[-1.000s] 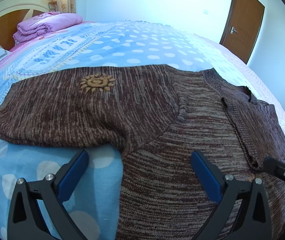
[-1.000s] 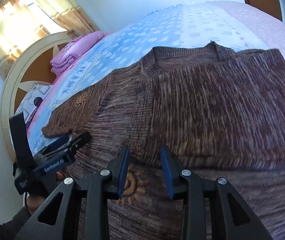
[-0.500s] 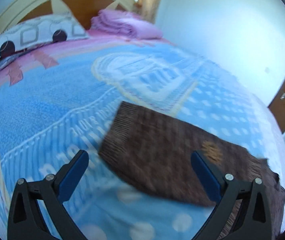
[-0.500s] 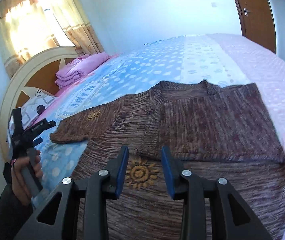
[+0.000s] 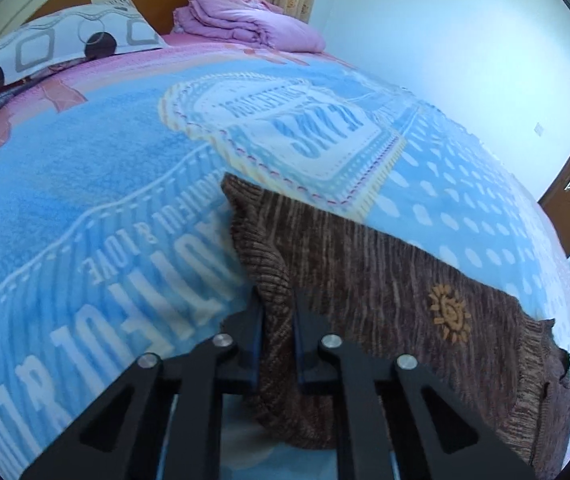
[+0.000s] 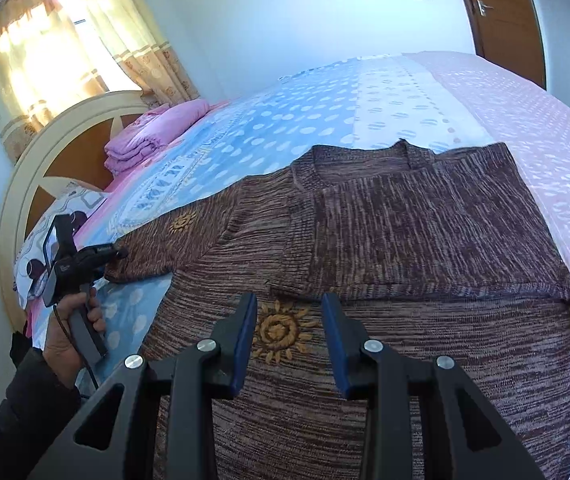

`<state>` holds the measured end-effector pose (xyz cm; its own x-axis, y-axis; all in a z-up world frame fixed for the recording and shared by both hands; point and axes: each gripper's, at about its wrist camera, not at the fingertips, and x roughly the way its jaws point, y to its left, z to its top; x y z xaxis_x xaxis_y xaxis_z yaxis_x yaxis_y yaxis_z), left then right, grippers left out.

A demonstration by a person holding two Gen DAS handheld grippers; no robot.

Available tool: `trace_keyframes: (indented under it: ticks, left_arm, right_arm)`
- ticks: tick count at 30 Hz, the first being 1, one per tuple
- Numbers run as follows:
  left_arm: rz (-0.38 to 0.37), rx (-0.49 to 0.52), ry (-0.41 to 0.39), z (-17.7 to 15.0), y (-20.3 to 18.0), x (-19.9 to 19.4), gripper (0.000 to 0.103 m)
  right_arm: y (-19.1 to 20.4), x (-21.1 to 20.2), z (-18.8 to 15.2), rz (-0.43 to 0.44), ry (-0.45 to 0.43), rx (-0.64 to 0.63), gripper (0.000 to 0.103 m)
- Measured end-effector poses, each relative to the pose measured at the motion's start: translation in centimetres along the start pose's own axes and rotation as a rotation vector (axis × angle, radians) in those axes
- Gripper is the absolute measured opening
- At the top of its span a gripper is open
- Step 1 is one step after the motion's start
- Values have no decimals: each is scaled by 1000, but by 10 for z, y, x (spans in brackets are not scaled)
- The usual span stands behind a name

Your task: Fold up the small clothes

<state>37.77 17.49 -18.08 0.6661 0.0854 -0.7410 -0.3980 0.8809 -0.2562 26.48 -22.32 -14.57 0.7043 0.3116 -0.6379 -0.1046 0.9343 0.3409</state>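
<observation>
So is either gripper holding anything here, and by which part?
The left gripper pinches the brown knitted sweater by its sleeve cuff; the right gripper holds nothing.

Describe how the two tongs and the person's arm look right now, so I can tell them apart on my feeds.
Both tongs, left and right, look alike: black angular frames with triangular cut-outs, silver round bolts, blue pads inside the fingers. From the right wrist view, the left one has a black handle with small white lettering and a thin black cable. The sleeve is dark.

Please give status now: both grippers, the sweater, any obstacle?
Left gripper shut on sleeve cuff. Right gripper part open, empty, above sweater. Other sleeve already folded across. Nothing in the way.
</observation>
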Motion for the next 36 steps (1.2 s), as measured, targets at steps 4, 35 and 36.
trace_keyframes:
  ticks: [4, 35, 36]
  left_arm:
    - [-45, 94, -56, 6, -34, -17, 8]
    - [-240, 516, -87, -132, -152, -94, 100]
    - [-200, 501, -79, -130, -145, -86, 100]
  right_arm:
    - [-6, -1, -2, -5, 3, 24, 35]
    - [-46, -5, 28, 6, -11, 147, 48]
    - [-44, -2, 32, 23, -9, 147, 53]
